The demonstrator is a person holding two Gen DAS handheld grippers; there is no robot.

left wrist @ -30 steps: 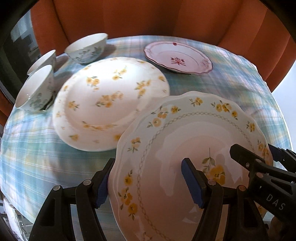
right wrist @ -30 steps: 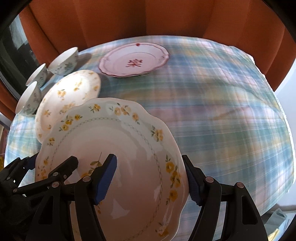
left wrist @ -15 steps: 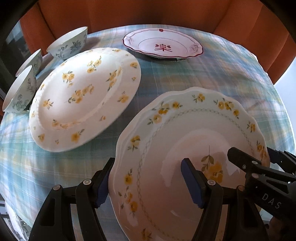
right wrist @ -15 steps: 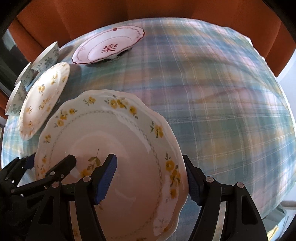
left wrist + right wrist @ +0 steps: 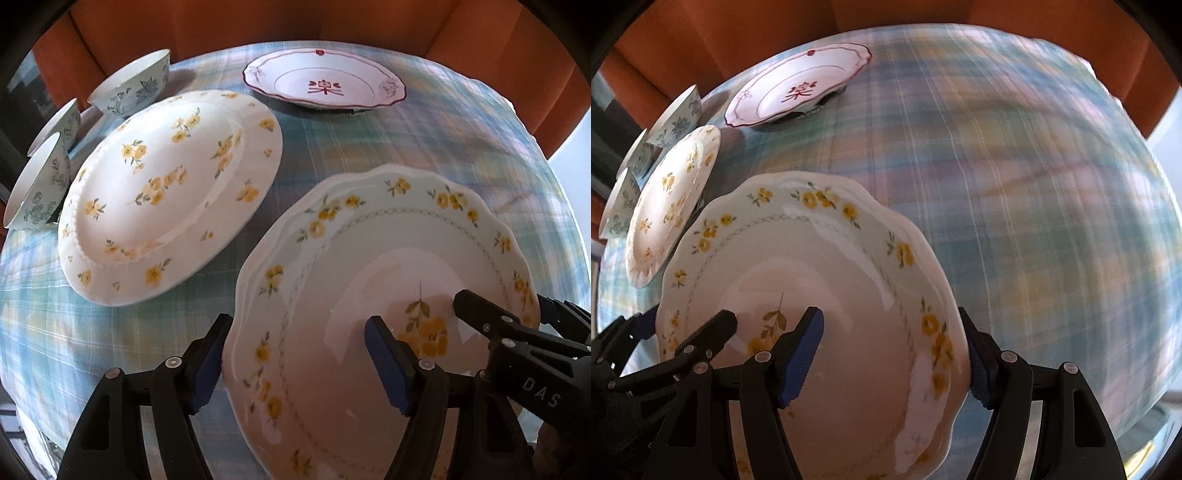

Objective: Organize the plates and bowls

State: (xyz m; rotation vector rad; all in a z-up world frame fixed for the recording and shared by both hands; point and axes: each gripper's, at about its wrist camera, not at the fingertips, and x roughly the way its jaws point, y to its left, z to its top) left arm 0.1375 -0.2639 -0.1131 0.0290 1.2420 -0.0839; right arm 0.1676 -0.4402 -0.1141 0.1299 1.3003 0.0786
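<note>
The scalloped plate (image 5: 388,280) with yellow flowers sits near the front edge of the table (image 5: 461,147), its left rim between the fingers of my left gripper (image 5: 295,365) and its right rim between those of my right gripper (image 5: 894,365). My left jaws have just been opening with the rim between them and the pads seem clear of it, while I cannot tell whether the right pads are pressing on the rim. Just beyond lies a second flowered plate (image 5: 170,195), then a red-trimmed plate (image 5: 325,85) farther back and three bowls (image 5: 129,88) at the far left on the plaid cloth.
</note>
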